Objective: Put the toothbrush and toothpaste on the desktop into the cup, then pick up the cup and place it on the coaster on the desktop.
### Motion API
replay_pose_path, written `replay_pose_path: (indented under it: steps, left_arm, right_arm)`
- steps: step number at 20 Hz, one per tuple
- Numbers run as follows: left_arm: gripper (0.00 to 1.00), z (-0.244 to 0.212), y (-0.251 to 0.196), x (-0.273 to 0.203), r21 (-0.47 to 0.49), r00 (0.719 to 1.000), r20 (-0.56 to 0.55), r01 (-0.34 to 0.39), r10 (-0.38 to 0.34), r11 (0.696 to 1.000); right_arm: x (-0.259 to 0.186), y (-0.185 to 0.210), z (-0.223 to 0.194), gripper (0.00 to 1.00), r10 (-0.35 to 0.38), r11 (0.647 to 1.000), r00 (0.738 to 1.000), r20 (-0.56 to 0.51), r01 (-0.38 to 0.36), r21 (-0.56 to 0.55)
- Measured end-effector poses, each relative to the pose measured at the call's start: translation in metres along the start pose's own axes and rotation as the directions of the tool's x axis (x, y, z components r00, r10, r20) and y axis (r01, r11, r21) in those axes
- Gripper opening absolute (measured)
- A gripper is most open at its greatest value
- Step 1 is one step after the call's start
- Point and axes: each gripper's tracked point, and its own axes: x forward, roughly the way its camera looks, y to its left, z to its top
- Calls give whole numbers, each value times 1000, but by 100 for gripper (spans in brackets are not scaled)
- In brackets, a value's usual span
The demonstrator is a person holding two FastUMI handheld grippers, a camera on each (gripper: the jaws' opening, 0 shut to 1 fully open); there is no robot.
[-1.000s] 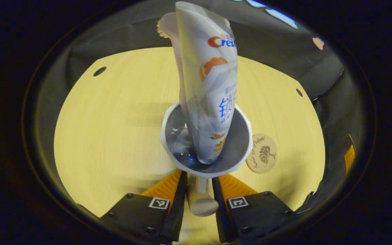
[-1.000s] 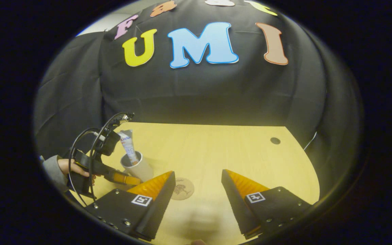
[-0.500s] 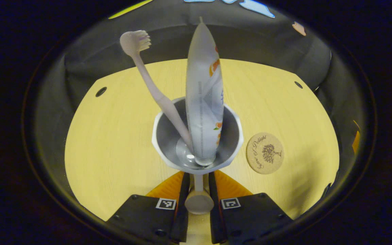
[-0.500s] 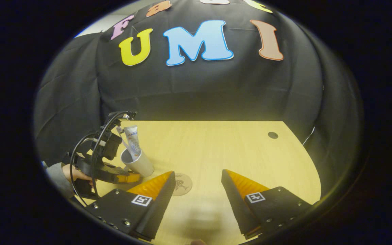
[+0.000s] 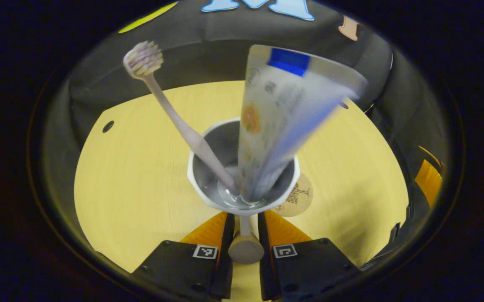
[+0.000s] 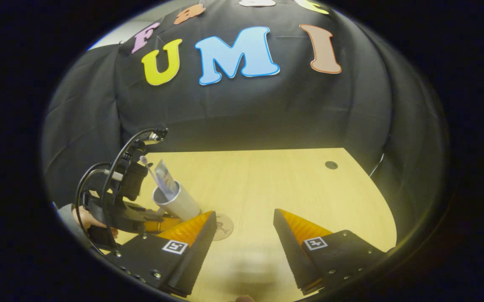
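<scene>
The pale wooden bench (image 5: 132, 167) spreads under both views, with small dark round holes (image 6: 331, 165) near its far corners. In the left gripper view the white cup (image 5: 202, 191) sits just ahead of the left gripper (image 5: 244, 235), whose jaws are clenched on the cup's handle (image 5: 246, 247). The toothpaste tube (image 5: 283, 113) stands in the cup, cap down and leaning to the right, its flat crimped end uppermost and blurred. The toothbrush (image 5: 174, 115) stands in the cup too, leaning left, its bristled head (image 5: 143, 61) at the top. The round cork coaster (image 5: 298, 199) lies on the bench just right of the cup and partly hidden behind its rim; whether the cup touches the coaster cannot be told. In the right gripper view the right gripper (image 6: 245, 228) hangs over the near bench with its jaws released and nothing between them. At the left of that view, a hand (image 6: 83, 218) holds the left gripper (image 6: 158, 218) beside the tilted cup (image 6: 179, 201), with the coaster (image 6: 223, 226) just right of it.
</scene>
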Motion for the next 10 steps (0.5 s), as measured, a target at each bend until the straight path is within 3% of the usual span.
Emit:
replay_pose_path:
  steps: [10]
  left_arm:
    - [34, 2, -60, 11, 94, 997, -60, 64, -58, 994]
  right_arm:
    - [-8, -26, -5, 85, -46, 996, 999, 1, 46, 79]
